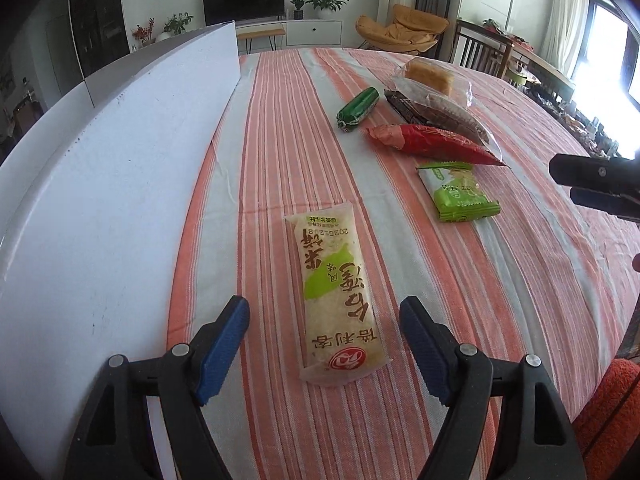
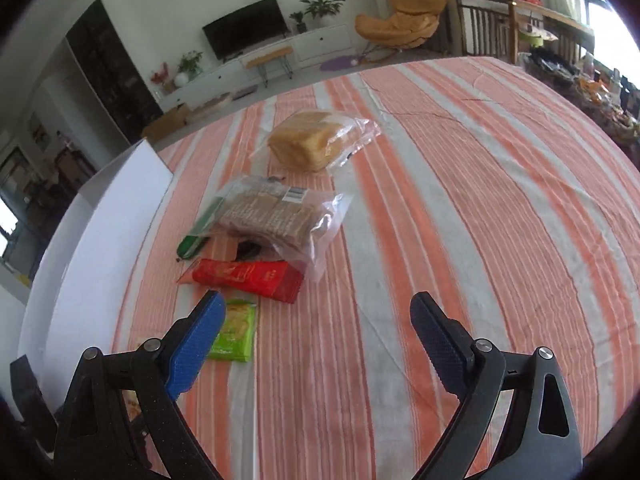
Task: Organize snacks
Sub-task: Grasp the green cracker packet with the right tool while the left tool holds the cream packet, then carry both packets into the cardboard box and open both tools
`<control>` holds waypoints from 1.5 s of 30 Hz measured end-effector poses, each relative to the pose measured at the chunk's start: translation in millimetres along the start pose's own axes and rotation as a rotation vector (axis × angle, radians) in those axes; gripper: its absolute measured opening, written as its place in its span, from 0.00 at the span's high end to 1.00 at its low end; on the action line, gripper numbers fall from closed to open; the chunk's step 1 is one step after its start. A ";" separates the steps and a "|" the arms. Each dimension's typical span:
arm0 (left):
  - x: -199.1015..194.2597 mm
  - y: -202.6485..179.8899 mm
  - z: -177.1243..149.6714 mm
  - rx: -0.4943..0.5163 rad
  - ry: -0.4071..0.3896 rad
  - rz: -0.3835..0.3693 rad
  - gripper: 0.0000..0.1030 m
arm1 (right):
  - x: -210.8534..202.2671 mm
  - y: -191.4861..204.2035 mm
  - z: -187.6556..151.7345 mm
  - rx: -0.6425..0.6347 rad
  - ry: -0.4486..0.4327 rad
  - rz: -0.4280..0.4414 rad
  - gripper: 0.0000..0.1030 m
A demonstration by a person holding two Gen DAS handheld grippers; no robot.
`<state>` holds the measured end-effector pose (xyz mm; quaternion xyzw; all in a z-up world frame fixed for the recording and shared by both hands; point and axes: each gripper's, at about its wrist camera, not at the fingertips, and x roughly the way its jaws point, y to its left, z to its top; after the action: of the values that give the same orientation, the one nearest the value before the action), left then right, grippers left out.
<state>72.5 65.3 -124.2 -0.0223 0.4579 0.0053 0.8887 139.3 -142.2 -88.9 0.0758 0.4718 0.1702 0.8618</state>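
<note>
A long rice cracker packet (image 1: 338, 296) with green and brown print lies on the striped tablecloth (image 1: 500, 272), between the open fingers of my left gripper (image 1: 324, 344), which is empty. Beyond it lie a small green packet (image 1: 458, 192), a red packet (image 1: 432, 142), a green sausage (image 1: 357, 109), a clear bag of brown crackers (image 1: 444, 114) and bagged bread (image 1: 430, 76). My right gripper (image 2: 316, 340) is open and empty above the cloth; the small green packet (image 2: 234, 330) is beside its left finger, the red packet (image 2: 248, 278), crackers (image 2: 272, 220) and bread (image 2: 308, 144) lie further off.
A white box (image 1: 120, 184) stands along the table's left side; it also shows in the right wrist view (image 2: 100, 220). My right gripper's body (image 1: 596, 188) shows at the right edge of the left wrist view. A living room with TV, chairs and plants lies behind.
</note>
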 end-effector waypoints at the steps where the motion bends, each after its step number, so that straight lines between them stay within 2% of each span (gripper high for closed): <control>1: 1.2 -1.6 0.8 0.006 -0.006 0.010 0.28 | 6.3 4.9 -10.0 -0.005 0.051 0.019 0.08; 3: 1.1 -3.2 1.9 0.011 -0.028 0.019 0.47 | 20.8 15.5 -22.0 0.017 0.107 0.029 0.08; 4: 0.4 -3.3 2.4 0.010 -0.033 0.022 0.62 | 26.1 21.0 -24.1 0.024 0.115 0.033 0.08; 5: 0.0 -3.2 2.8 0.013 -0.031 0.018 0.73 | 31.4 28.1 -24.5 0.016 0.121 0.028 0.08; 9: -3.5 3.8 -0.2 -0.007 -0.026 -0.008 0.73 | 61.4 62.0 -7.8 -0.032 0.120 -0.077 0.08; 12: -7.3 8.6 -4.3 -0.028 -0.022 -0.029 0.73 | 86.1 77.6 -4.4 -0.060 0.153 -0.174 0.08; 13: -8.7 9.7 -5.5 -0.034 -0.019 -0.040 0.73 | 88.6 82.9 -5.8 -0.097 0.143 -0.230 0.18; 14: -10.2 10.6 -6.8 -0.042 -0.015 -0.054 0.73 | 86.3 86.1 -7.5 -0.134 0.121 -0.278 0.42; 15: -11.5 11.2 -8.1 -0.050 -0.012 -0.068 0.73 | 82.0 82.8 -8.0 -0.118 0.118 -0.247 0.49; 18: -16.6 9.3 -10.6 -0.060 -0.006 -0.112 0.73 | 59.4 54.3 -9.0 0.019 0.120 -0.122 0.49; 21: -24.5 3.3 -9.7 -0.071 -0.005 -0.175 0.73 | 27.6 19.9 -13.1 0.194 0.074 0.114 0.49; 23: -32.8 -3.5 -6.5 -0.063 -0.015 -0.207 0.73 | 12.5 3.3 -19.2 0.270 0.043 0.234 0.49; 24: -38.4 -7.6 -4.4 -0.055 -0.023 -0.221 0.73 | 8.2 -3.9 -23.5 0.292 0.034 0.253 0.49; 28: -61.3 -13.9 3.5 -0.054 -0.048 -0.274 0.73 | 0.6 -14.0 -41.1 0.285 0.015 0.141 0.49; 32: -88.0 -8.1 10.3 -0.048 -0.082 -0.299 0.74 | -3.9 -13.0 -52.7 0.290 0.013 0.154 0.49; 36: -122.1 22.8 22.1 -0.085 -0.136 -0.308 0.73 | -8.6 9.2 -53.0 0.240 0.024 0.162 0.49; 39: -152.3 65.1 33.2 -0.134 -0.207 -0.255 0.73 | -24.2 41.0 -40.5 0.195 0.008 0.247 0.49; 43: -172.0 135.1 39.4 -0.224 -0.261 -0.086 0.73 | -44.0 121.2 -5.4 0.072 -0.010 0.422 0.49; 45: -168.1 169.6 38.2 -0.276 -0.249 0.000 0.73 | -47.4 167.8 10.4 -0.007 -0.003 0.485 0.49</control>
<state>1.0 238.2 28.9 -0.1430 0.3394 0.0707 0.9270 87.3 -3.0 2.9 0.1841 0.4380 0.3736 0.7966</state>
